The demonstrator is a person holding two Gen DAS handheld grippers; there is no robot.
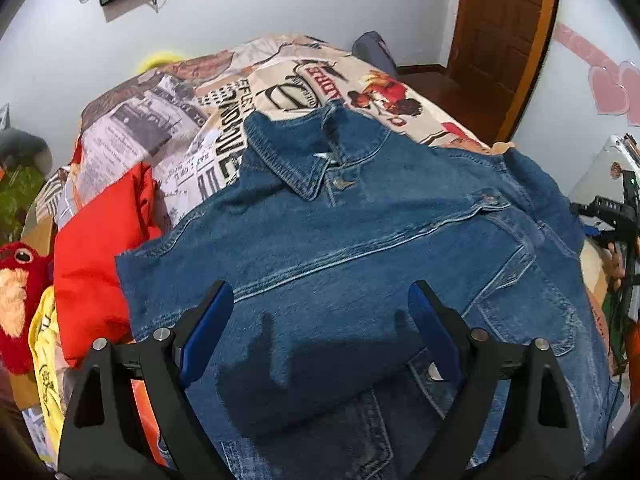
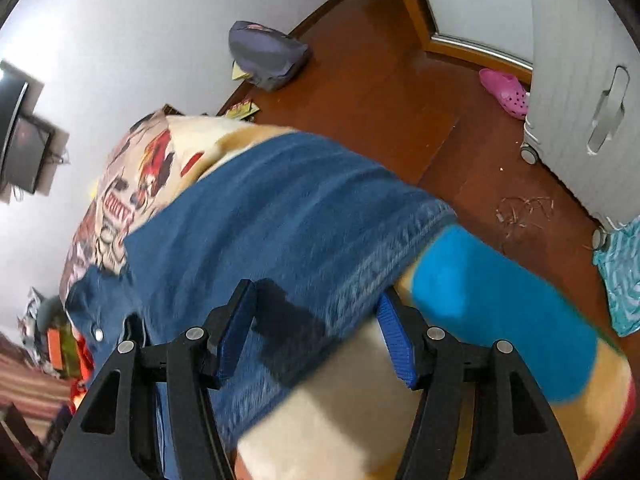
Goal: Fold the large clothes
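Denim jacket (image 1: 360,240) spread collar-up across the printed blanket (image 1: 168,120), sleeve draped at the bed's edge, left gripper (image 1: 320,312) spread wide above it, right gripper (image 2: 316,312) parted, nothing clamped.

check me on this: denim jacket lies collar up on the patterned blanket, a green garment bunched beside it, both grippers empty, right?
Not quite: the garment bunched beside the denim jacket is red, not green, as the left wrist view shows. The rest holds: the jacket lies on the patterned blanket, and the left gripper and right gripper hold nothing.
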